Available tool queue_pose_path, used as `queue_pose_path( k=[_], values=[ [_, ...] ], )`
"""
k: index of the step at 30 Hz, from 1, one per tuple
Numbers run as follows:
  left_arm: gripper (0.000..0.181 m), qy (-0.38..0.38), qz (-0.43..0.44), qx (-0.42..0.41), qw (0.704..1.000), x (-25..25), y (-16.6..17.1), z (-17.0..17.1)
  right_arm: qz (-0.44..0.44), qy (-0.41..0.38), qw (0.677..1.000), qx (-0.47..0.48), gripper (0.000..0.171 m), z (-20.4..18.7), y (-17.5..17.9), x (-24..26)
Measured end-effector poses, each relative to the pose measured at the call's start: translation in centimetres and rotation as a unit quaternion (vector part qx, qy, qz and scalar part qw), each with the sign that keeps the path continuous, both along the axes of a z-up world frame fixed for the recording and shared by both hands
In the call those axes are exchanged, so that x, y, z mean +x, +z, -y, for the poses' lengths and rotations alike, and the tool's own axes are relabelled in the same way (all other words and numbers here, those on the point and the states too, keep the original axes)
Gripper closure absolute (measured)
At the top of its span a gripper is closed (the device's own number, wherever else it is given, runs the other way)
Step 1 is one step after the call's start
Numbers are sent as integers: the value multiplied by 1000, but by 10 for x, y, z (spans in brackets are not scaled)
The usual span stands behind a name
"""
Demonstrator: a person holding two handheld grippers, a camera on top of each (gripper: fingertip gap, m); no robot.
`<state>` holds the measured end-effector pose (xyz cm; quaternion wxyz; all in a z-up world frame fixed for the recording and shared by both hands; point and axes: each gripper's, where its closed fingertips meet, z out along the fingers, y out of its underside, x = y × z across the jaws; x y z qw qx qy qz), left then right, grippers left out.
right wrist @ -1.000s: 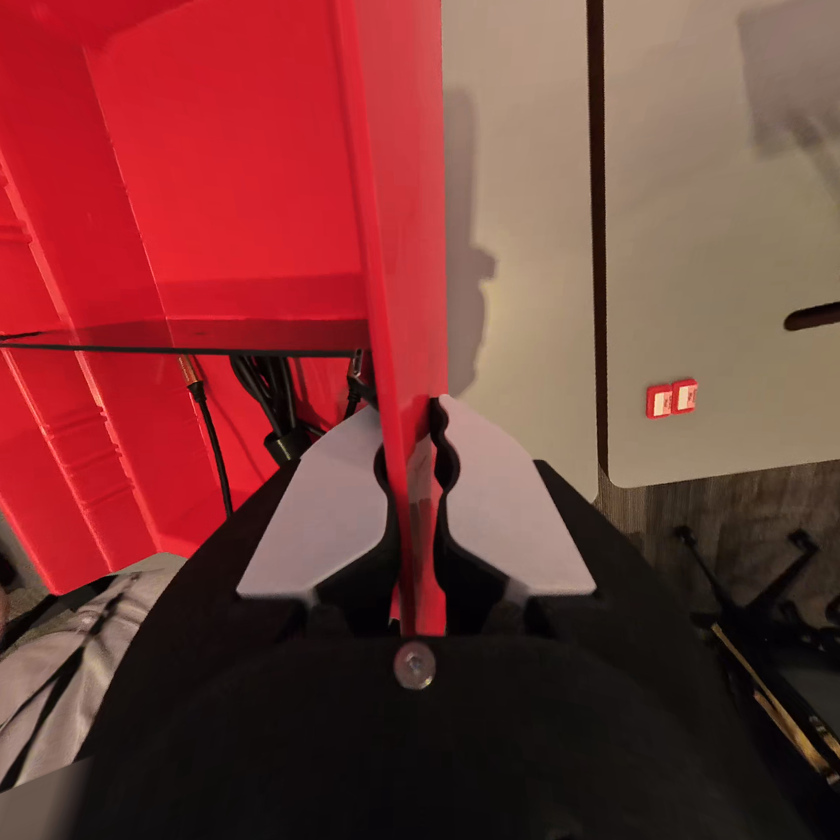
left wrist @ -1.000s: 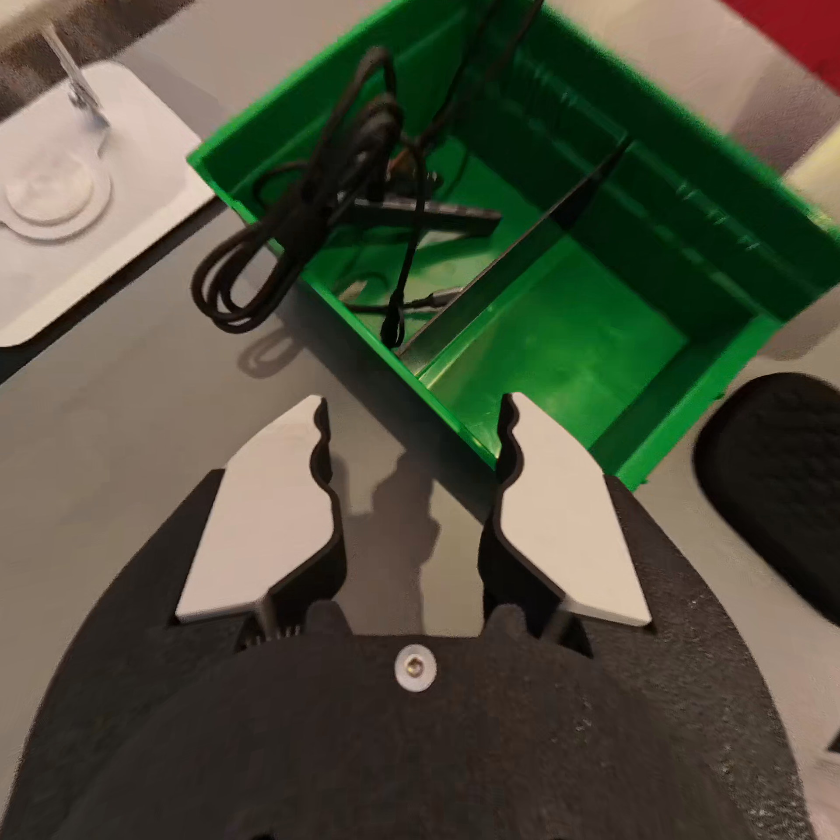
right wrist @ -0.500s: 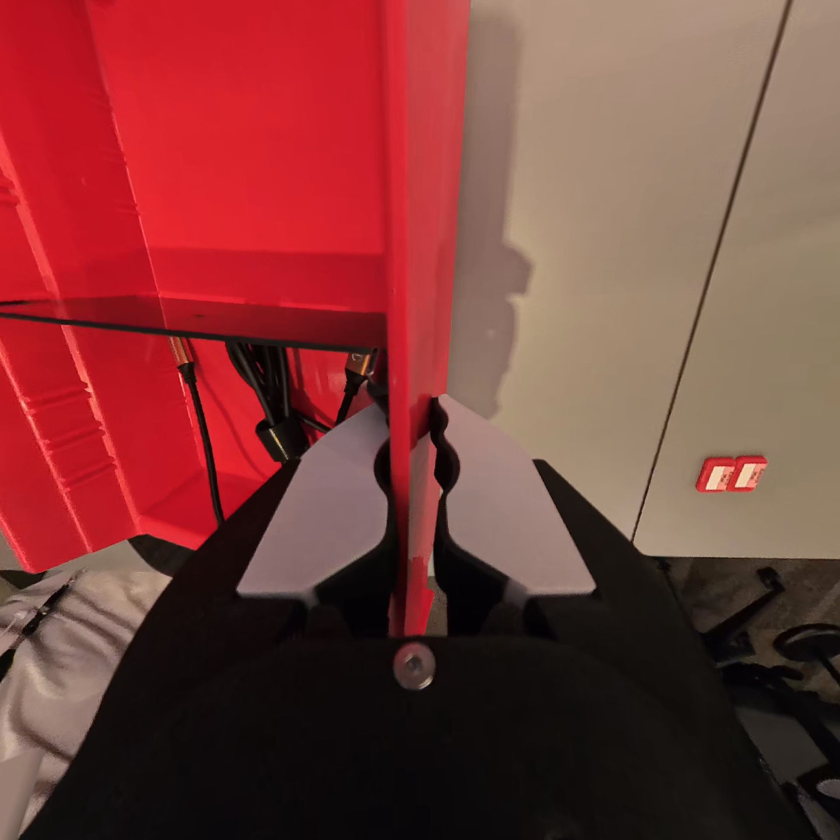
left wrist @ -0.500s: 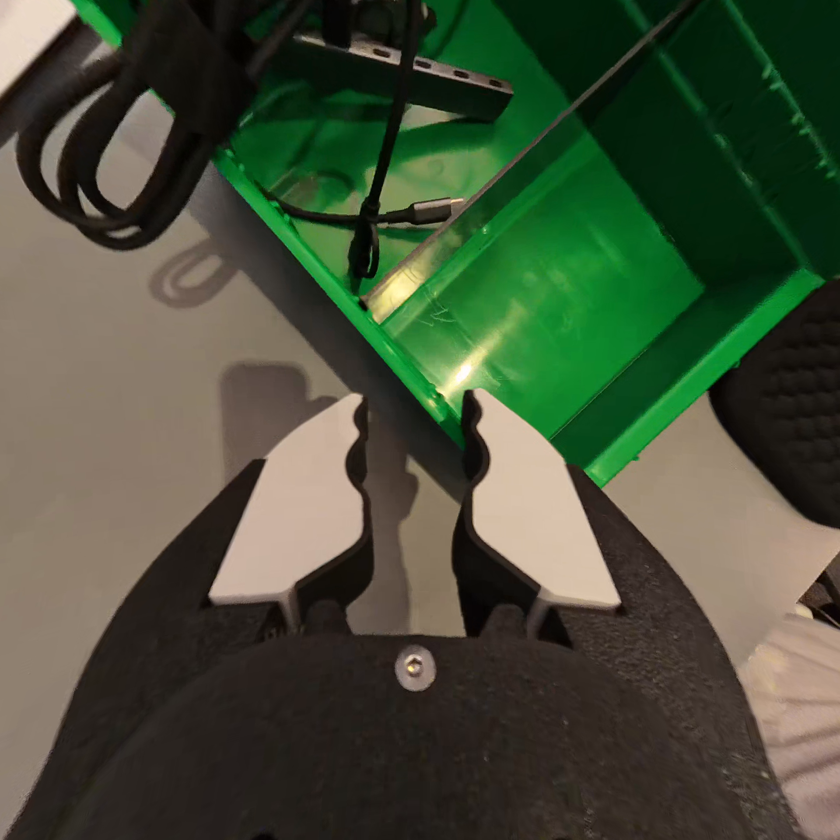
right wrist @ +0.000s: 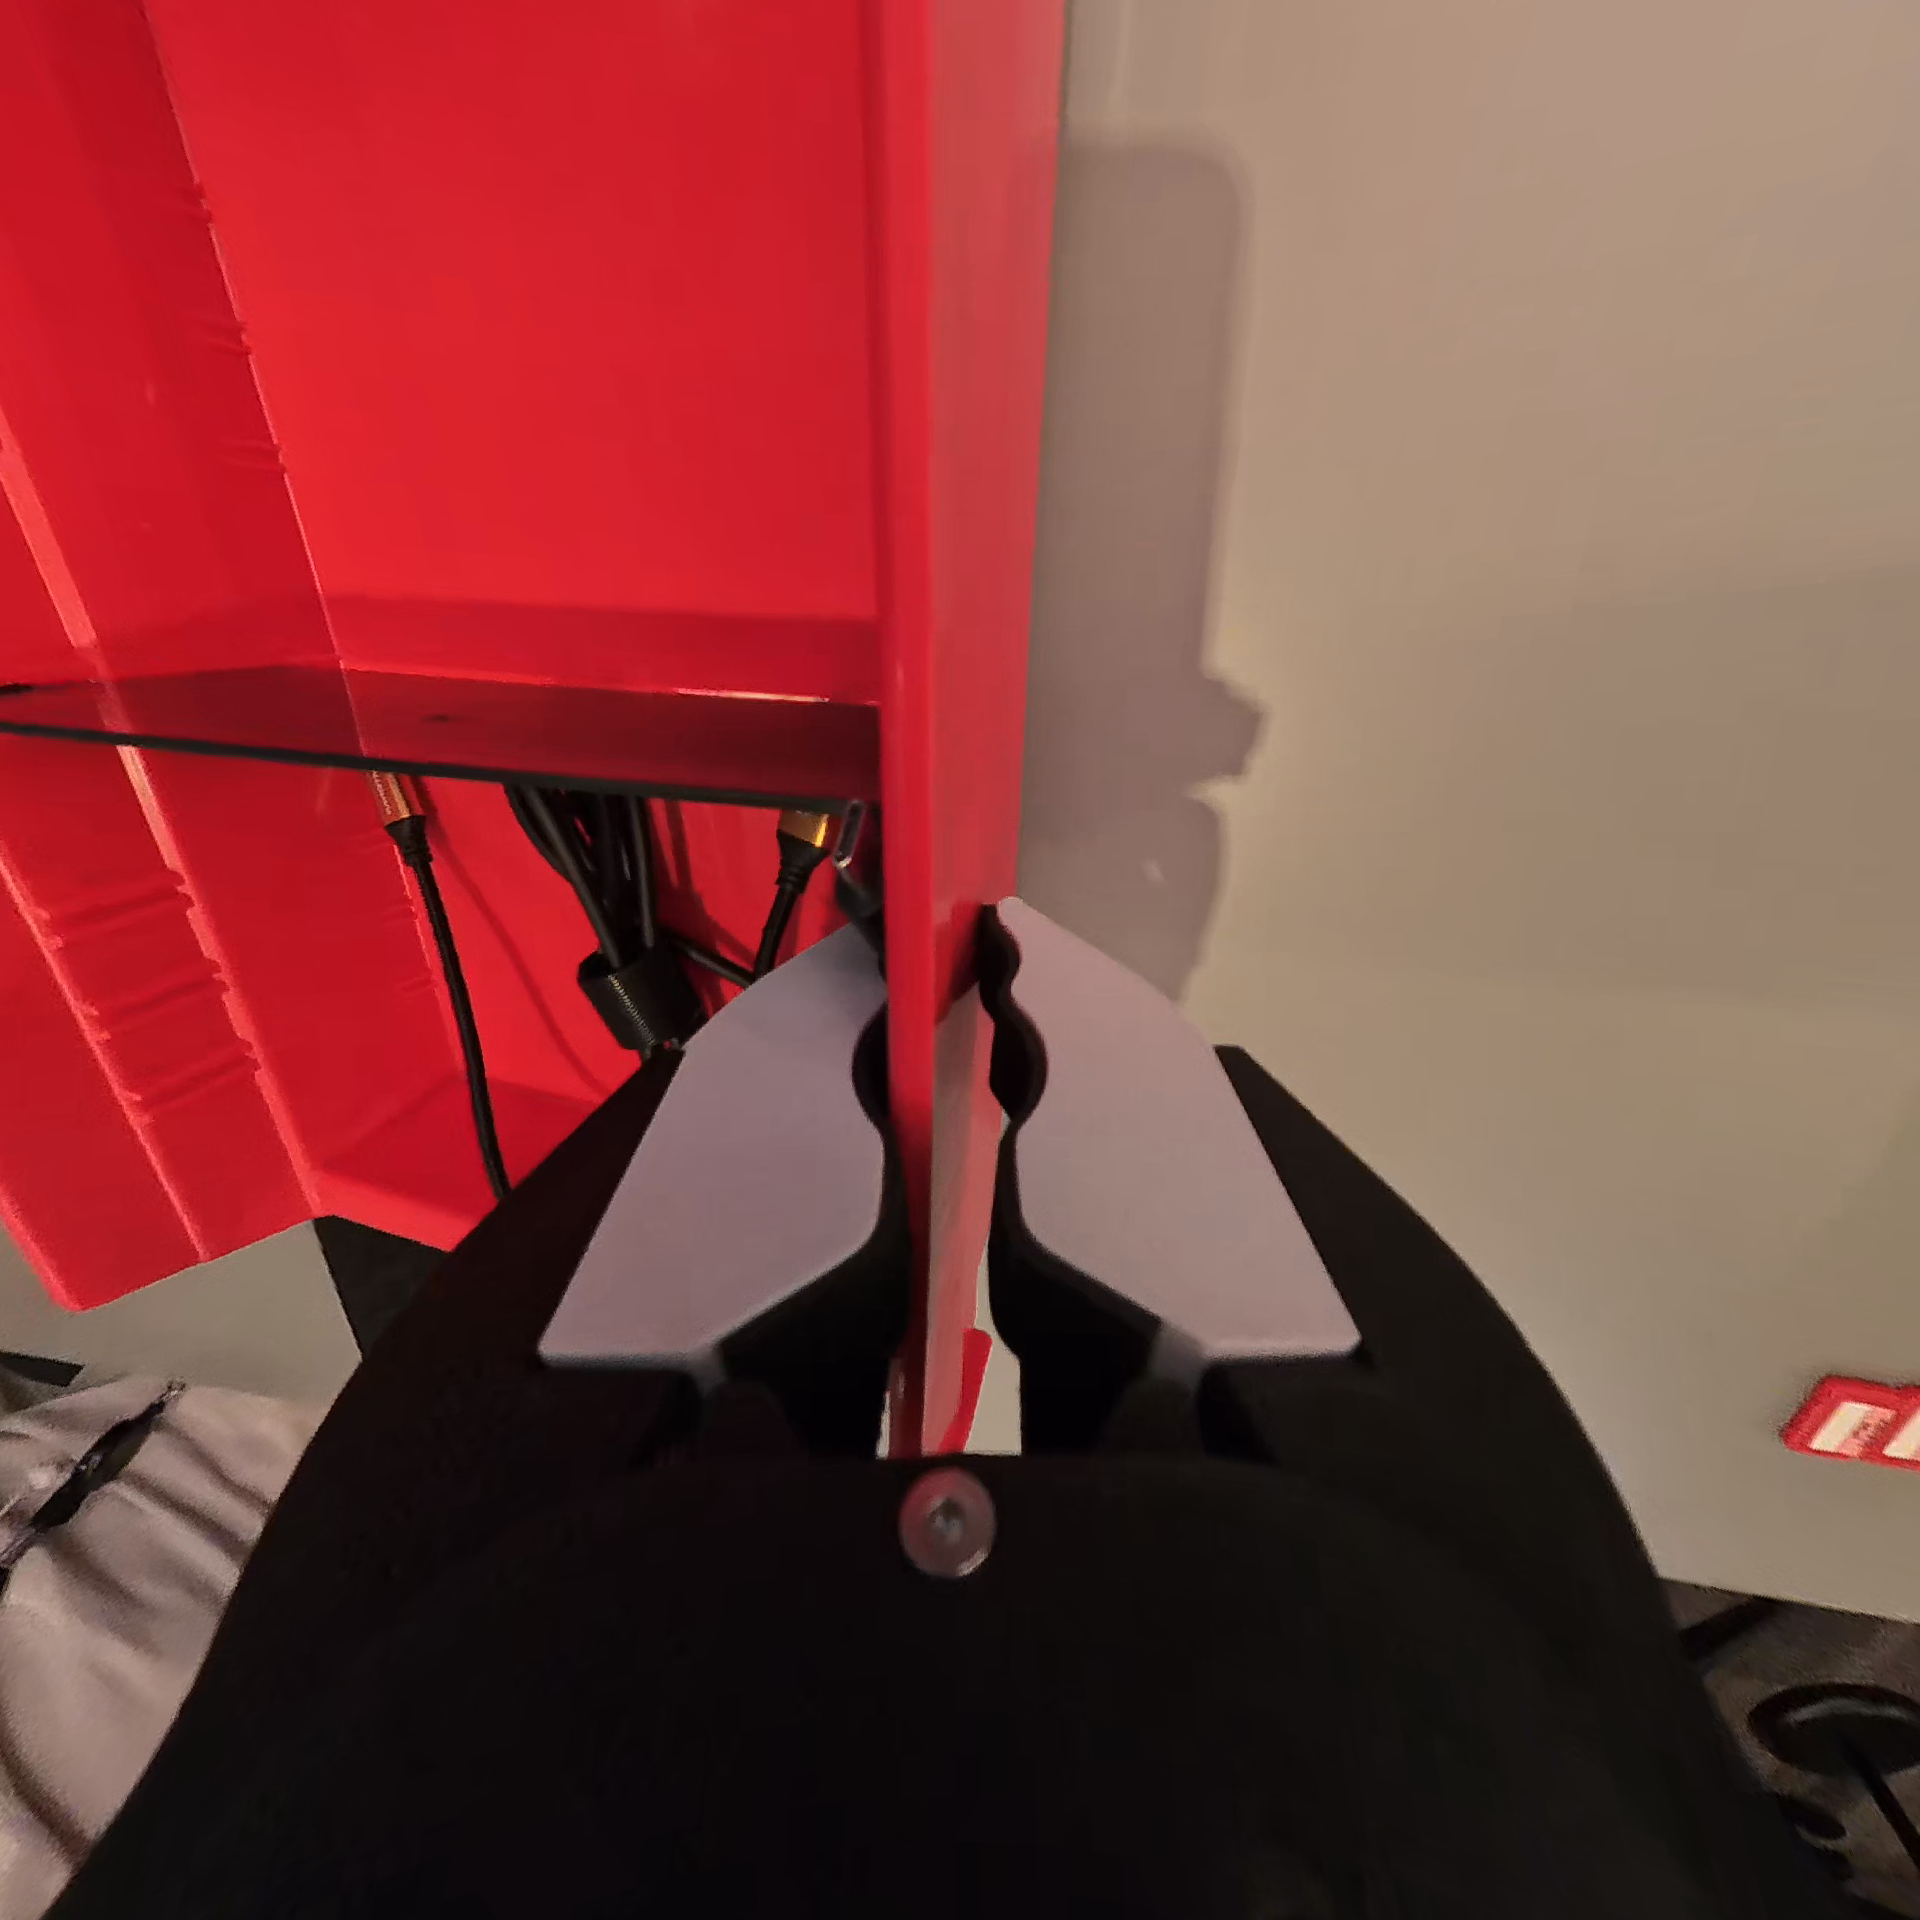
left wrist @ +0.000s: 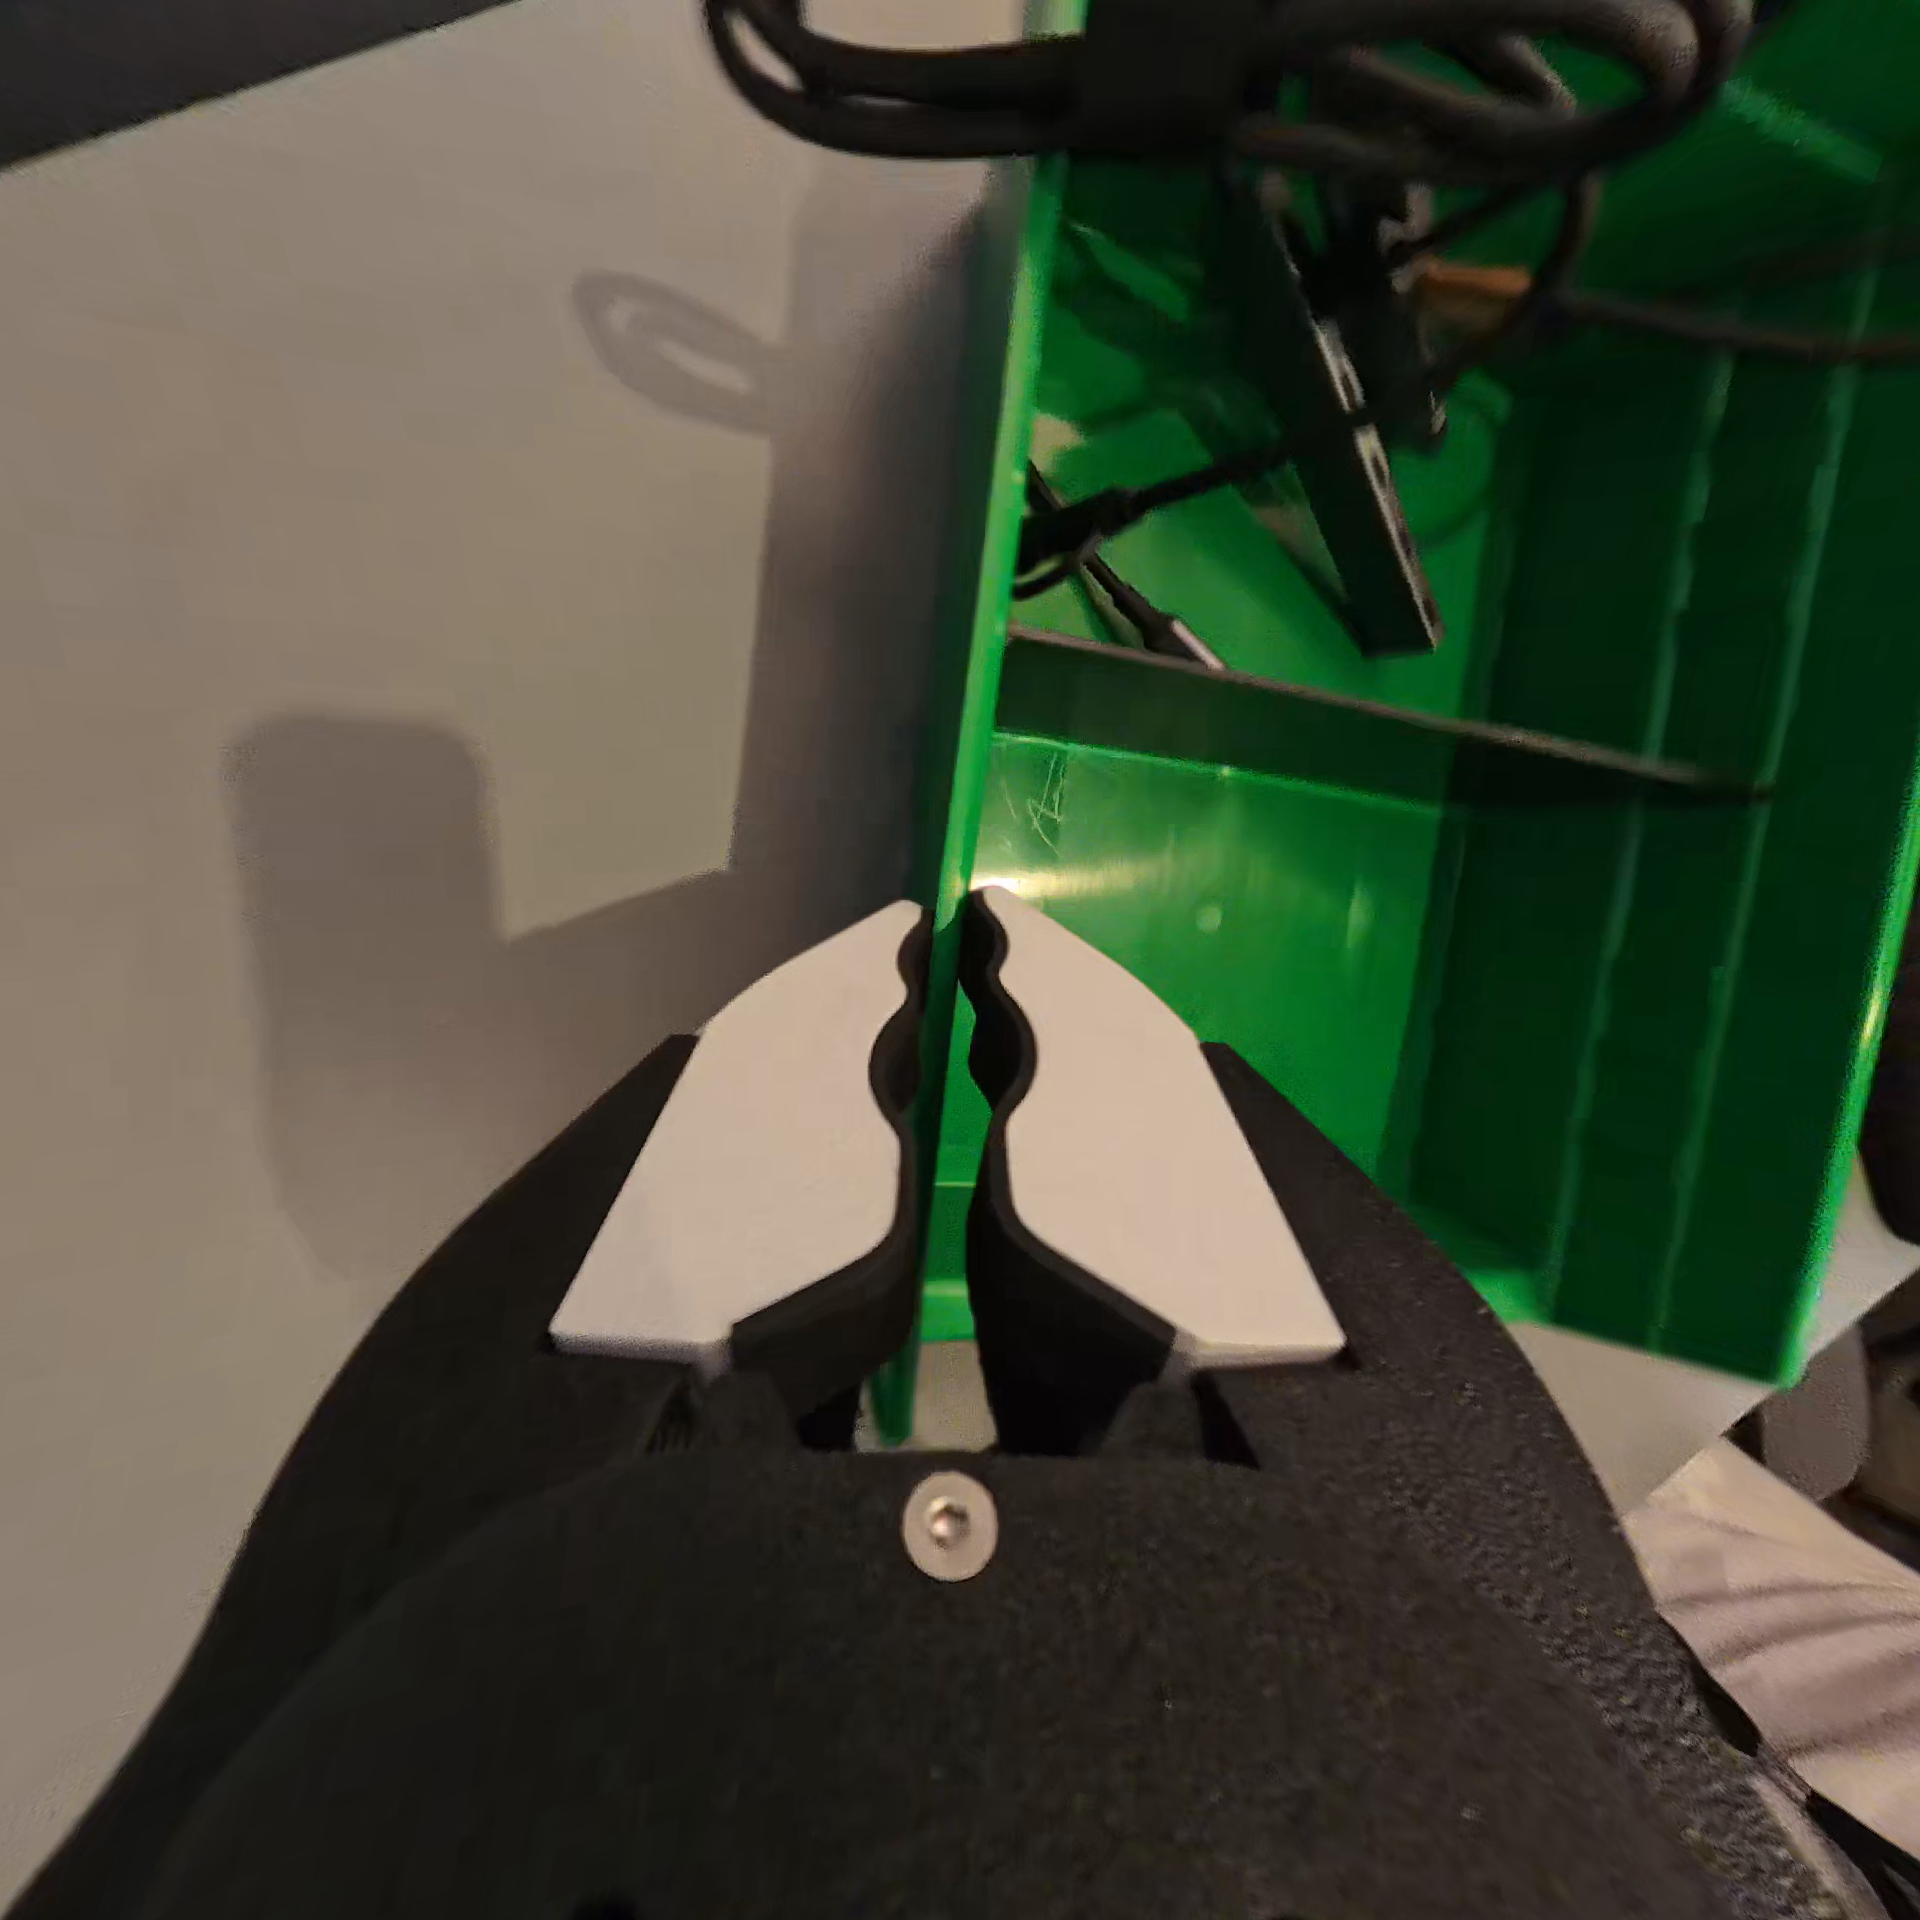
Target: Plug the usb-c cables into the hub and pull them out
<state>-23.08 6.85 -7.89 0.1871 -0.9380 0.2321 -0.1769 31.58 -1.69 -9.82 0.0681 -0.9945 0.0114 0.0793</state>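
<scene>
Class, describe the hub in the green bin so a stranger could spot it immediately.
Find the green bin, its side wall clamped by the left gripper. Beyond its dark divider, among black cables, lies the hub: a flat, dark, rigid bar, unlike the round, flexible cords.

The green bin (left wrist: 1621, 1039) is showing glossy, scuffed plastic, its floor catching a glare beside the dark, smooth divider (left wrist: 1351, 727). The red bin (right wrist: 582, 395) is looking like glossy plastic too. Below its dark divider (right wrist: 447, 727), braided black cables (right wrist: 457, 997) are showing gold metal plugs.
</scene>
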Motion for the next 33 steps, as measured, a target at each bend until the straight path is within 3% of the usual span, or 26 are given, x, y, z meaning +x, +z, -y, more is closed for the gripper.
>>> queue_pose_path(
  k=[7,12,16,22,26,33],
  values=[
    [173,153,88,-6,984,-124,2,9,-52,-11,998,-22,159,-4,-26,-21],
    [176,227,55,17,972,-194,3,27,-82,-37,996,2,159,-6,-29,-16],
    [174,242,68,20,968,-207,4,31,-66,-55,996,-1,159,-3,-28,-3],
    [176,207,1,33,978,-206,3,28,-43,-52,998,12,160,-4,-28,2],
    [175,198,22,26,980,-196,3,27,-48,-52,997,8,160,-4,-29,-11],
    [175,184,2,27,983,-194,3,31,9,15,1000,8,159,-10,-29,-19]
  ],
)
